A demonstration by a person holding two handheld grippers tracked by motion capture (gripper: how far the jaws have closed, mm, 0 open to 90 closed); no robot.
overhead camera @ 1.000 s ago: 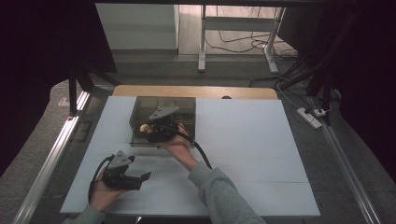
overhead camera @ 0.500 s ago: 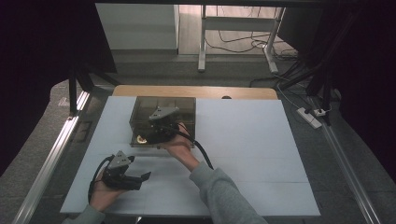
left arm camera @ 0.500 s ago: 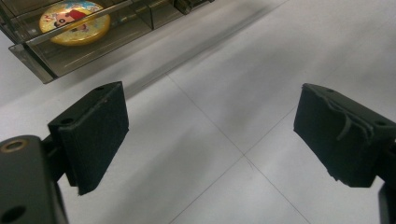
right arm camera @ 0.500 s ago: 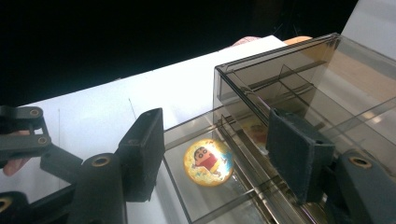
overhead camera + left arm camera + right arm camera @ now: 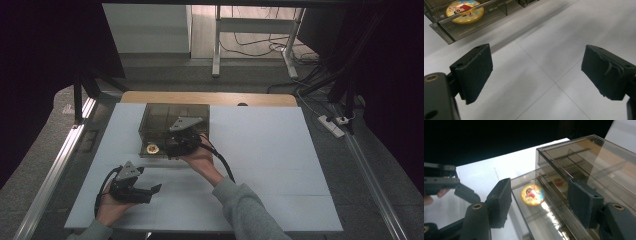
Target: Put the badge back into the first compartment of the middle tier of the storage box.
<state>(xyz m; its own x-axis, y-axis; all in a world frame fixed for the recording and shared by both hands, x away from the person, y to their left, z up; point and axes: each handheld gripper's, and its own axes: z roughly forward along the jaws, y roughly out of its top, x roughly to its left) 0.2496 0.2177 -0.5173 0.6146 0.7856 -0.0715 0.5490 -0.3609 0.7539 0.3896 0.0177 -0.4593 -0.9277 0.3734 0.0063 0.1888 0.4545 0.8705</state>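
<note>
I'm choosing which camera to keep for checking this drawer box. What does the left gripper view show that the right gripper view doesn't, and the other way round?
Left gripper view alone: the left gripper with its jaws wide apart and nothing between them, over bare white table crossed by thin seams.

Right gripper view alone: the right gripper open at the smoky drawer box, the box's top and inner dividers, and the other gripper farther off at the left.

Both: the round cartoon badge lying in the pulled-out drawer, and the white table.

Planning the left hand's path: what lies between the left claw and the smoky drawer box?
Nothing but bare white table between the left claw and the smoky drawer box, seen in the high view.
</note>
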